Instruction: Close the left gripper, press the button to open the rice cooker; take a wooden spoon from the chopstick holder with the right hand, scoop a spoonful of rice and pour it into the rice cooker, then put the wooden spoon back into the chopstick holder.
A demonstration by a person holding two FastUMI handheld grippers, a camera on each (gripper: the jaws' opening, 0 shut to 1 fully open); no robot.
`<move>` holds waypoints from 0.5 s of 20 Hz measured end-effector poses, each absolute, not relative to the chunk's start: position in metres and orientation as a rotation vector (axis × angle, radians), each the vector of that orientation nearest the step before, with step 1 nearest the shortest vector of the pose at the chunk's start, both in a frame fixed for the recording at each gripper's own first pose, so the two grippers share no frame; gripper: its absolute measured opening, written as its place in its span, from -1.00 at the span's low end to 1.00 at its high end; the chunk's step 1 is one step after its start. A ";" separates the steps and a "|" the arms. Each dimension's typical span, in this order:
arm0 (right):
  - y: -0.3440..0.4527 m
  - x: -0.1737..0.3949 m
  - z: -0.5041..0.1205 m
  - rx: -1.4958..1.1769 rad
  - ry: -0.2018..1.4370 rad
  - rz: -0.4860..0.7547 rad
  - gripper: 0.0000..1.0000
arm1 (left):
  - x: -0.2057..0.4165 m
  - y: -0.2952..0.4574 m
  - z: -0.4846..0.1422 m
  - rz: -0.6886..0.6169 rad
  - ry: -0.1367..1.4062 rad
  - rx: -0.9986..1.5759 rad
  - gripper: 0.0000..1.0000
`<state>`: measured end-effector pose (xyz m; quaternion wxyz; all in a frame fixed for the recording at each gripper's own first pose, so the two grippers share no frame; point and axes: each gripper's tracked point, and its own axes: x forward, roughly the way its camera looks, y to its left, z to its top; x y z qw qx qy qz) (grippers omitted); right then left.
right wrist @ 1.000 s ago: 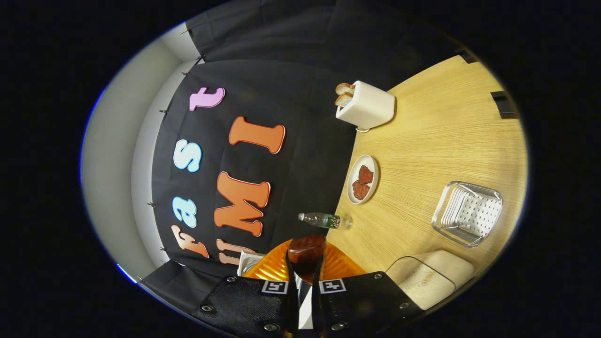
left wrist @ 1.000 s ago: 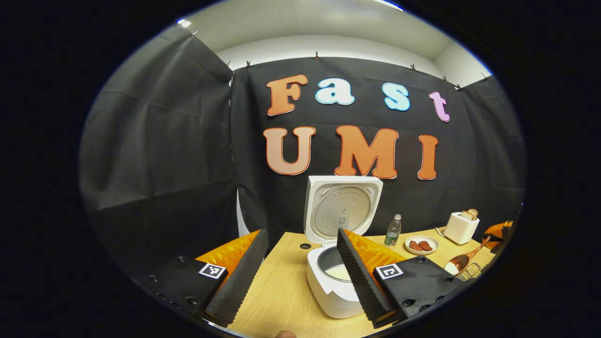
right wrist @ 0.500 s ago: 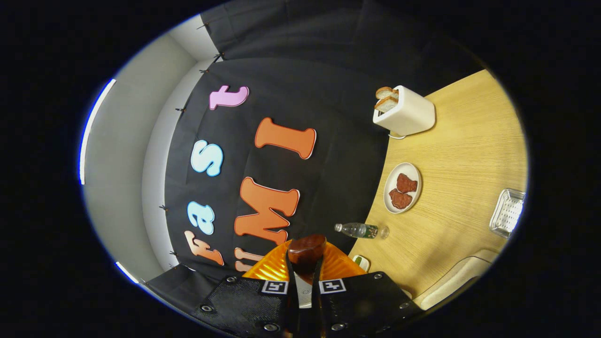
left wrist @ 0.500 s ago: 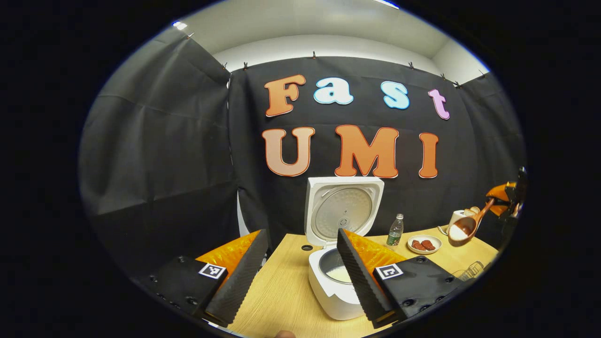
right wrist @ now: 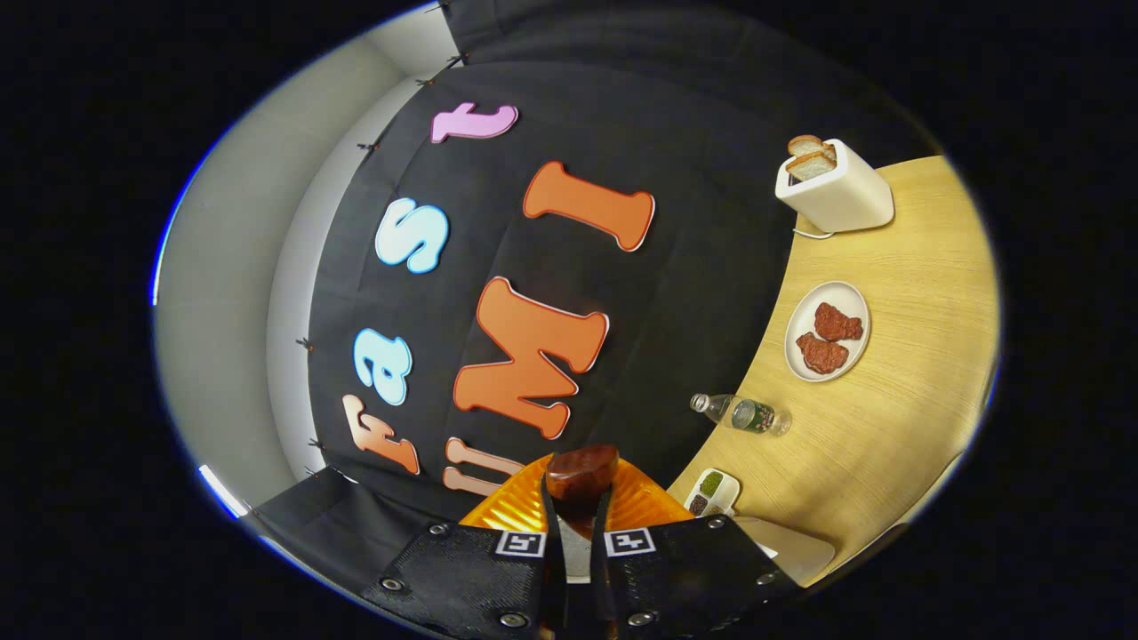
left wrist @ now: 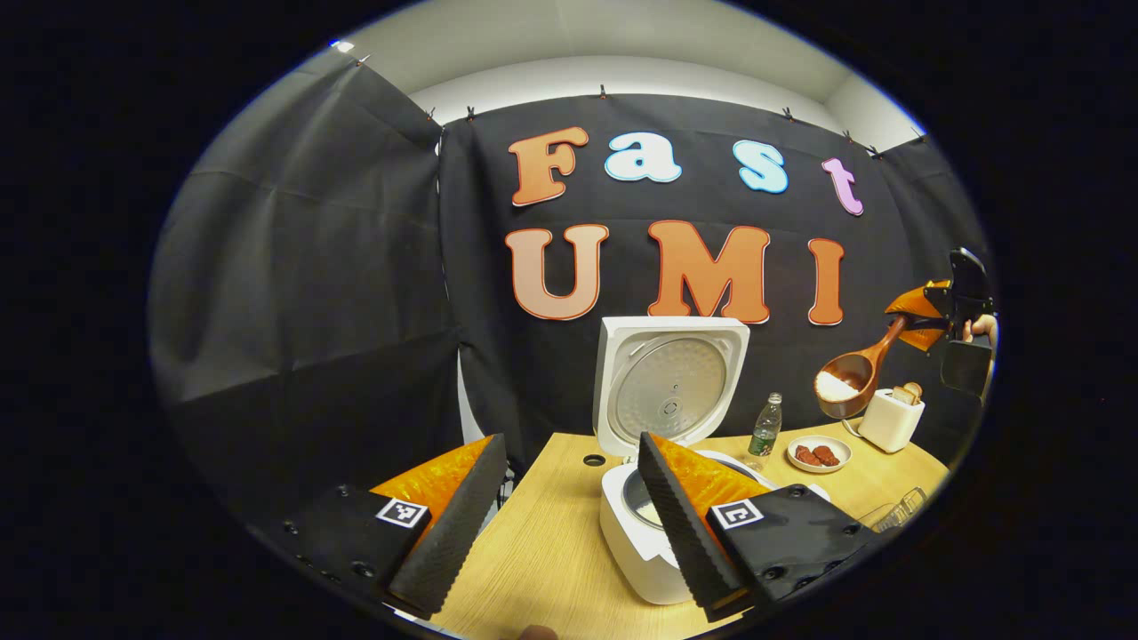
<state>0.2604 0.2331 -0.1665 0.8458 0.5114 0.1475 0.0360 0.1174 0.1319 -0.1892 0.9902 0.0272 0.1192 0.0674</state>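
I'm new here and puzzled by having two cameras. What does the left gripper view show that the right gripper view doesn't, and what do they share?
Left gripper view: the open rice cooker with its lid raised, the left gripper with fingers apart, and the right gripper holding up the wooden spoon with rice in its bowl.
Right gripper view: the spoon's handle end clamped between its own fingers, and a small dish with green and dark contents.
Both: the toaster with bread, the plate of reddish-brown pieces, the bottle and the wooden table.
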 end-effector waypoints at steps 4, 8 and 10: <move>0.266 0.276 -0.159 1.010 0.321 0.107 -0.80 | 0.119 0.132 -0.194 0.120 0.245 0.020 1.00; 0.281 0.282 -0.155 0.964 0.325 0.125 -0.81 | 0.118 0.143 -0.194 0.131 0.239 0.019 1.00; 0.285 0.284 -0.155 0.933 0.325 0.131 -0.81 | 0.115 0.147 -0.195 0.139 0.240 0.023 1.00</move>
